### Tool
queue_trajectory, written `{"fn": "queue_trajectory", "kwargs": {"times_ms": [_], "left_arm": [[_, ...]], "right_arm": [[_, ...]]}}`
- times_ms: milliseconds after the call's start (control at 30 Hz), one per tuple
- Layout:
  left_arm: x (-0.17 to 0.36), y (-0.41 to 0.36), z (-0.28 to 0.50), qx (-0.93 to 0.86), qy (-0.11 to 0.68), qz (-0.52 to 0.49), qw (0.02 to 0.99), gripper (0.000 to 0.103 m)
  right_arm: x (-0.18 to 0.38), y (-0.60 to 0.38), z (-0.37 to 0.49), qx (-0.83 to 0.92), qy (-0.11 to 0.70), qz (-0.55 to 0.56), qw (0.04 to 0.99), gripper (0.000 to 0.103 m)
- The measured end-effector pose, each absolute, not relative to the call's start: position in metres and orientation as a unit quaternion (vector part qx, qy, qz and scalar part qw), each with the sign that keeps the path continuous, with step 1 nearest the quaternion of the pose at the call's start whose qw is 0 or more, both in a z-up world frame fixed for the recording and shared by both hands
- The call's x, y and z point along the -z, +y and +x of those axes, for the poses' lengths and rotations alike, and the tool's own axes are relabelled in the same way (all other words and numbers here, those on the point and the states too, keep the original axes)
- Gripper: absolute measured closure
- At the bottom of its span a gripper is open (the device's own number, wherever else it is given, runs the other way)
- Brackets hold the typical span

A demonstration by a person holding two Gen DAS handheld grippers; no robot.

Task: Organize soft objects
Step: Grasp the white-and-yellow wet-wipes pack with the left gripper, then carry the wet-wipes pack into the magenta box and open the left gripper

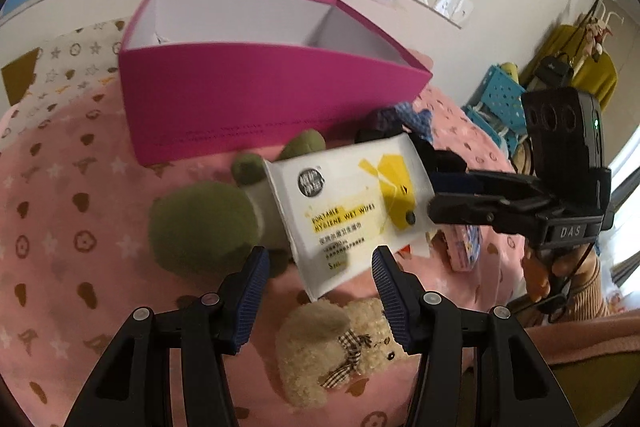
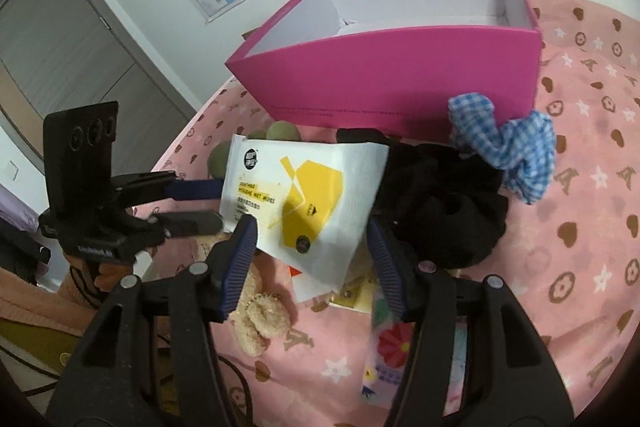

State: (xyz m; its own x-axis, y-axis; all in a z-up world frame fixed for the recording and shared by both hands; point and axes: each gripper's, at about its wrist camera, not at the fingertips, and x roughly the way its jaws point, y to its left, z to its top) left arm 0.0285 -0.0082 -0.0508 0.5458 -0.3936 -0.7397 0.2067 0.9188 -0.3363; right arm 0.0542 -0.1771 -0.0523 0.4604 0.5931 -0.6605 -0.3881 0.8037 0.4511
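A white and yellow wet wipes pack [image 1: 344, 211] [image 2: 304, 187] hangs in the air in front of an open pink box [image 1: 260, 99] [image 2: 400, 79]. My right gripper [image 2: 310, 235] [image 1: 434, 195] has the pack's near right corner between its pads and looks shut on it. My left gripper [image 1: 320, 259] [image 2: 220, 205] is at the near left corner. Its right pad touches the pack's edge and its left pad stands apart from it. Below lie a green plush [image 1: 200, 223], a cream plush bear [image 1: 340, 347] [image 2: 260, 319], a black scrunchie [image 2: 440, 211] and a blue checked scrunchie [image 2: 508, 147].
Everything rests on a pink patterned bedspread [image 1: 60, 227] [image 2: 580, 267]. Flat printed packets [image 2: 392, 347] [image 1: 464, 247] lie under the right gripper. A person's hand [image 1: 560, 275] holds the right gripper. A blue stool [image 1: 500, 95] stands beyond the bed, and a map covers the wall behind.
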Motion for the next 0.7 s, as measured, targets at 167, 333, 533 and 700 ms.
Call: {"fn": "queue_trajectory", "kwargs": {"times_ms": [167,333,533,700], "left_arm": [[0.056,-0.009,0.031,0.176,0.452,-0.114,0.867,0.066],[0.056,-0.007,0.032,0.174,0.451,-0.125,0.866,0.071],[0.052,-0.006,0.027,0.178,0.447,-0.136,0.866,0.071],[0.045,-0.004,0.025,0.179,0.438,-0.134,0.870,0.071]], "right_arm": [[0.054,-0.178,0.055,-0.287,0.429,0.126,0.847,0.060],[0.053,-0.179,0.052,-0.283,0.427,0.126,0.850,0.073],[0.040,-0.177,0.048,-0.284,0.413,0.112,0.858,0.075],[0.033,-0.176,0.046,-0.281,0.405,0.097,0.865,0.075]]}}
